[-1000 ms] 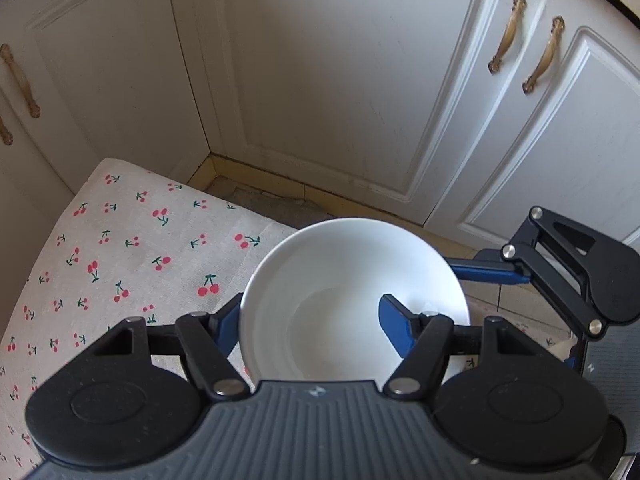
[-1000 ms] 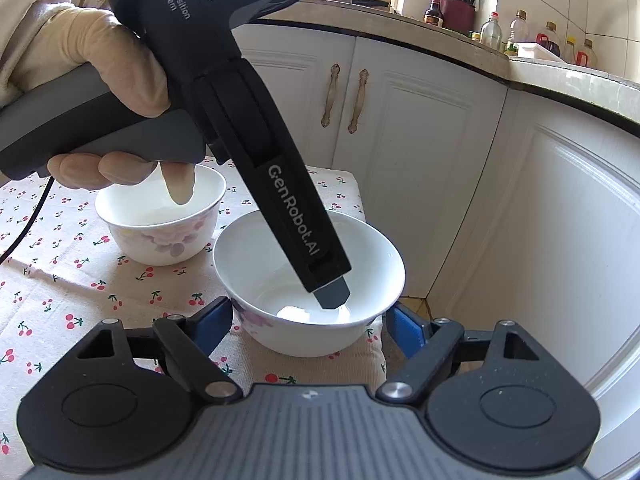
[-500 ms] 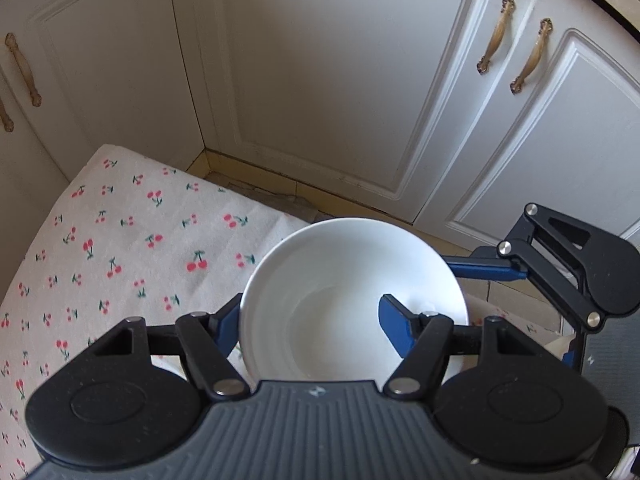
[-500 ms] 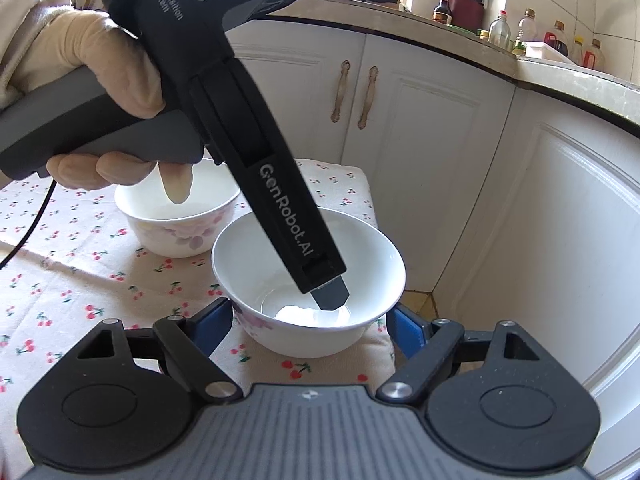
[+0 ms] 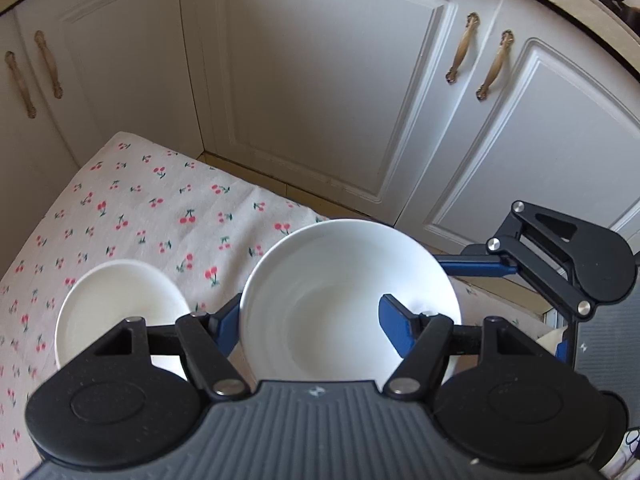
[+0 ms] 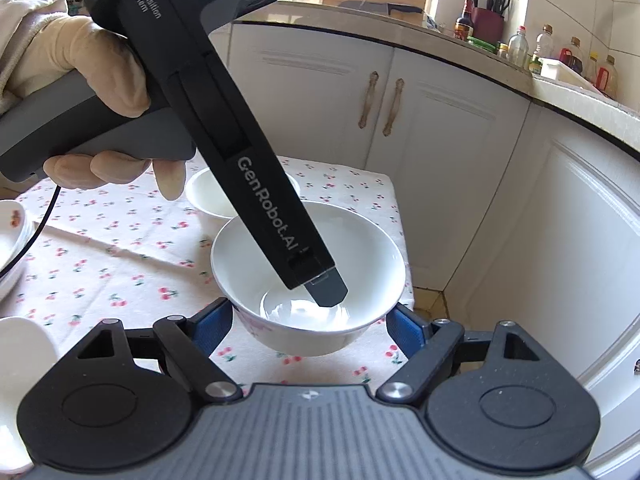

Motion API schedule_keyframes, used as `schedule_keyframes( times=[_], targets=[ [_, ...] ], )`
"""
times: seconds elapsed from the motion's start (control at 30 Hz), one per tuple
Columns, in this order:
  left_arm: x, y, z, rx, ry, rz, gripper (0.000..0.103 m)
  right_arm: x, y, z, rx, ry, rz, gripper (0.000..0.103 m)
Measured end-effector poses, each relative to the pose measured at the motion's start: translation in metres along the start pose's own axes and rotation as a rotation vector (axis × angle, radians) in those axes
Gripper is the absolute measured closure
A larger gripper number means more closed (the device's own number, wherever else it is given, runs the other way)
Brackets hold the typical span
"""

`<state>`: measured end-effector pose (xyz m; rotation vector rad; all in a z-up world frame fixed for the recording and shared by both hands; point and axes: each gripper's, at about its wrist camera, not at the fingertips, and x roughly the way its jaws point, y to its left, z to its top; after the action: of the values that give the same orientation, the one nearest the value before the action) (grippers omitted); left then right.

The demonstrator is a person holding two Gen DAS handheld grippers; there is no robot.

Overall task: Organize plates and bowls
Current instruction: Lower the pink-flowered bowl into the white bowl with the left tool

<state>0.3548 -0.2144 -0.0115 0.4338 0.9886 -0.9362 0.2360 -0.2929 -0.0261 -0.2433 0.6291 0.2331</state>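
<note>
**White bowl pinched at its rim, above the table**

Left wrist: the left gripper [image 5: 310, 320] clamps the round white ceramic bowl [image 5: 344, 300] by its rim, above the cherry-print tablecloth [image 5: 160, 216].

Right wrist: the right gripper [image 6: 310, 322] stands wide around that bowl [image 6: 308, 276]; pad contact unclear.

A home kitchen: white panelled cabinet doors [image 5: 320, 92] with brass handles [image 5: 460, 48] fill twelve o'clock, a countertop [image 6: 400, 28] at one o'clock carries sauce bottles [image 6: 520, 46] and a knife holder [image 6: 486, 16], and a cherry-print cloth [image 5: 160, 216] covers the table.
</note>
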Motion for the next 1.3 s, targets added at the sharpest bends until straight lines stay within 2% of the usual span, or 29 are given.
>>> schedule_keyframes(
  times=[0.63,1.3],
  targets=[
    [-0.081,-0.039,-0.074,-0.055,-0.058,0.074,0.034,-0.078,0.063,-0.002,-0.071,-0.054,0.084,0.016],
    [-0.105,-0.056,-0.138,-0.132,-0.06,0.11,0.034,-0.103,0.112,-0.019,-0.1,-0.04,0.171,0.016]
  ],
)
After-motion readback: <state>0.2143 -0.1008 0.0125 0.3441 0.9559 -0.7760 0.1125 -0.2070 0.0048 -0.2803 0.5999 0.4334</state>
